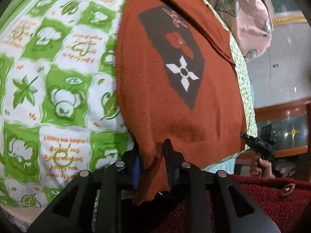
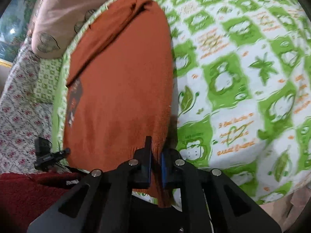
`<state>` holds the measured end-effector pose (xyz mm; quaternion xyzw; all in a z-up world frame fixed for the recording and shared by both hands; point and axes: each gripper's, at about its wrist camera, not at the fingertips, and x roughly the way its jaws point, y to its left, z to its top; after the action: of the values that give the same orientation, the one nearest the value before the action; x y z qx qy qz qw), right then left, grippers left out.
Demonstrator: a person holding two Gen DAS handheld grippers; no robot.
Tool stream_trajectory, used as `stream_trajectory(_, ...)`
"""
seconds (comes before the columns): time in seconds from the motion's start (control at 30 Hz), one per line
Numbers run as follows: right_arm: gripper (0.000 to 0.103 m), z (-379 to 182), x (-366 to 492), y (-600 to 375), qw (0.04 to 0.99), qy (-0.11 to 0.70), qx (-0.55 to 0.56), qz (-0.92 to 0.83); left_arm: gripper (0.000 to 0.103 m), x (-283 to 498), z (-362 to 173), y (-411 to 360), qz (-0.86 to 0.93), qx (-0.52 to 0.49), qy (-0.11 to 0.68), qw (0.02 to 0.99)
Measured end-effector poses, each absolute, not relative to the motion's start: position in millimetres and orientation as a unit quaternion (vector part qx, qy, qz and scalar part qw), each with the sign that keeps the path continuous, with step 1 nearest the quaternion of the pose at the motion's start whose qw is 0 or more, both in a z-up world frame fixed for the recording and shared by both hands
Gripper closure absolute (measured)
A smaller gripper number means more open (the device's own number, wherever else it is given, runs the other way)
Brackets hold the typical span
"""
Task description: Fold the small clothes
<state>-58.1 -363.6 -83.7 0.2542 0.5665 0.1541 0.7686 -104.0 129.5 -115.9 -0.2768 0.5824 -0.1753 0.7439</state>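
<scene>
A rust-orange knitted sweater (image 1: pixel 175 101) with a dark brown patch bearing a white flower lies spread on a green-and-white printed bedsheet (image 1: pixel 48 68). My left gripper (image 1: pixel 151 155) is shut on the sweater's near hem, and cloth hangs down between its fingers. The right gripper shows at the far right of this view (image 1: pixel 254 141), at the hem's other corner. In the right wrist view my right gripper (image 2: pixel 155 163) is shut on the sweater (image 2: pixel 120 89) at its near edge. The left gripper (image 2: pixel 58 153) shows at the lower left, at the hem.
A pink pillow (image 1: pixel 250 17) lies beyond the sweater, also in the right wrist view (image 2: pixel 64 17). A dark red fuzzy garment (image 1: pixel 272 200) is close below the grippers. A floral quilt (image 2: pixel 17 104) and wooden furniture (image 1: pixel 281 112) lie off the bed's side.
</scene>
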Motion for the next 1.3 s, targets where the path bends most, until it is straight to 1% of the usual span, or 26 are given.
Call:
stream_trajectory(0.03, 0.093, -83, -58, -361, 0.773, 0.562, 0.247, 0.157, 0.095, -105, -113, 129, -0.177, -0.261, 0.58, 0.751)
stream_trajectory(0.07, 0.095, -82, -59, -360, 0.775, 0.561, 0.244, 0.16, 0.096, -106, -109, 129, -0.18, -0.253, 0.578, 0.755)
stream_trajectory(0.2, 0.096, -68, -61, -368, 0.776, 0.54, 0.275, 0.175, 0.097, -108, -89, 131, -0.187, -0.251, 0.557, 0.769)
stream_trajectory(0.37, 0.096, -29, -48, -376, 0.793, 0.474, 0.329, 0.195, 0.098, -89, -42, 134, -0.196, -0.254, 0.511, 0.797)
stream_trajectory(0.6, 0.096, 20, 23, -370, 0.824, 0.399, 0.336, 0.222, 0.098, -15, 13, 137, -0.194, -0.25, 0.436, 0.842)
stream_trajectory(0.77, 0.096, 38, 90, -368, 0.842, 0.377, 0.322, 0.211, 0.098, 53, 41, 142, -0.171, -0.251, 0.375, 0.876)
stream_trajectory(0.87, 0.096, 38, 129, -368, 0.851, 0.373, 0.313, 0.198, 0.098, 92, 39, 146, -0.149, -0.262, 0.36, 0.883)
stream_trajectory(1.03, 0.096, 28, 187, -366, 0.85, 0.389, 0.304, 0.183, 0.099, 149, 16, 150, -0.122, -0.27, 0.372, 0.88)
stream_trajectory(1.3, 0.096, 4, 250, -370, 0.839, 0.417, 0.301, 0.179, 0.098, 201, 1, 161, -0.102, -0.279, 0.375, 0.878)
